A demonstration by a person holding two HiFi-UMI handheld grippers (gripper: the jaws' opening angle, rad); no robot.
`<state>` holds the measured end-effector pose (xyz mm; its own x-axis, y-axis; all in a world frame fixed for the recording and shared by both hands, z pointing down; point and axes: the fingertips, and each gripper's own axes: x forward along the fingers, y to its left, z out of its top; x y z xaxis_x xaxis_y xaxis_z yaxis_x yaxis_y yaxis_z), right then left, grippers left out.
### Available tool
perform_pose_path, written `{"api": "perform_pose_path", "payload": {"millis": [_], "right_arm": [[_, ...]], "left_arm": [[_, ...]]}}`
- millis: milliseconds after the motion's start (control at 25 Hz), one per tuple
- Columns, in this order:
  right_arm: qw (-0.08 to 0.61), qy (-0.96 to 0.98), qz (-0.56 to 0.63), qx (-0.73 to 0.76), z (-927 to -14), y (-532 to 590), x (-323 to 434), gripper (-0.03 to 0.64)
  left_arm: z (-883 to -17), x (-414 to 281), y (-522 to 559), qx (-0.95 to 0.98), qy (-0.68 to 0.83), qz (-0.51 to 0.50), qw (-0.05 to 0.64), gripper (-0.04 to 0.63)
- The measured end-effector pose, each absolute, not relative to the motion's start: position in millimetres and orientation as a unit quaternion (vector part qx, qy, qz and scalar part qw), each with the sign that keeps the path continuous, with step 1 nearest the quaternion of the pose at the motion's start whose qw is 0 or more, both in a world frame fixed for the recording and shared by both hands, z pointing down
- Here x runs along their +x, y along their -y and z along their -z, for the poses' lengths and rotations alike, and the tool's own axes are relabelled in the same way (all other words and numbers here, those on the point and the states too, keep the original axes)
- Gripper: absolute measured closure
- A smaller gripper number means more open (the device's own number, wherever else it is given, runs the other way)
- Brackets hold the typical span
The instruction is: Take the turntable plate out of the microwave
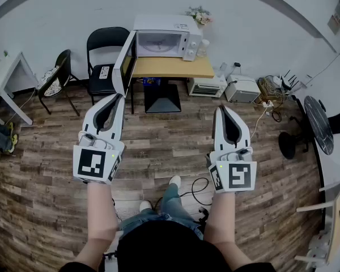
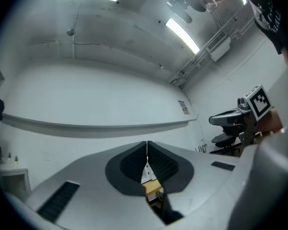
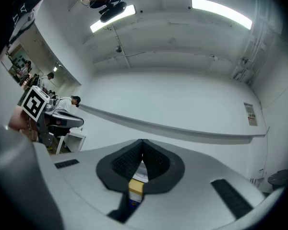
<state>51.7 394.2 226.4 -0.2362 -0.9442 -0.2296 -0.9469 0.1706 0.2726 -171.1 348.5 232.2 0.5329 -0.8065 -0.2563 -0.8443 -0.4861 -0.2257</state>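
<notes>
Well beyond both hand-held grippers (image 1: 120, 96) (image 1: 221, 108) stands the microwave (image 1: 165, 37).

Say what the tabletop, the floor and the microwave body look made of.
Tabletop: light wood or wood laminate, matte, with an even tan face.
Floor: wood or wood-look planks, with visible grain and board seams.
Microwave body: probably painted metal, smooth white.
</notes>
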Motion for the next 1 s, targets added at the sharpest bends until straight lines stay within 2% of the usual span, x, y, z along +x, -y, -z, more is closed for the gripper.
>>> {"api": "perform_pose_path", "payload": {"millis": [480,520,560,600,640,840,1000], "right_arm": [[-0.012,-0.785,-0.149,-0.601,-246,-357,49,0.595],[-0.017,-0.793,-0.136,-0.594,-251,-350,47,0.532],[-0.025,-0.802,-0.121,-0.585,-258,-341,46,0.390],[-0.031,-0.809,-0.107,-0.577,-265,-330,45,0.318],[-0.035,-0.813,-0.095,-0.573,-270,-319,46,0.298],[-0.030,-0.825,-0.051,-0.562,-276,-268,51,0.285],[-0.001,-0.830,-0.047,-0.556,-266,-227,68,0.285]], "left_arm": [[-240,-170,-323,-0.859,-0.486,-0.084,0.138,0.581],[-243,-169,-319,-0.859,-0.487,-0.084,0.131,0.573],[-246,-167,-313,-0.861,-0.487,-0.081,0.124,0.515],[-250,-165,-306,-0.862,-0.488,-0.077,0.117,0.418],[-253,-162,-298,-0.862,-0.490,-0.073,0.112,0.370],[-254,-150,-255,-0.860,-0.494,-0.067,0.105,0.308],[-259,-131,-211,-0.863,-0.497,-0.050,0.074,0.249]]}}
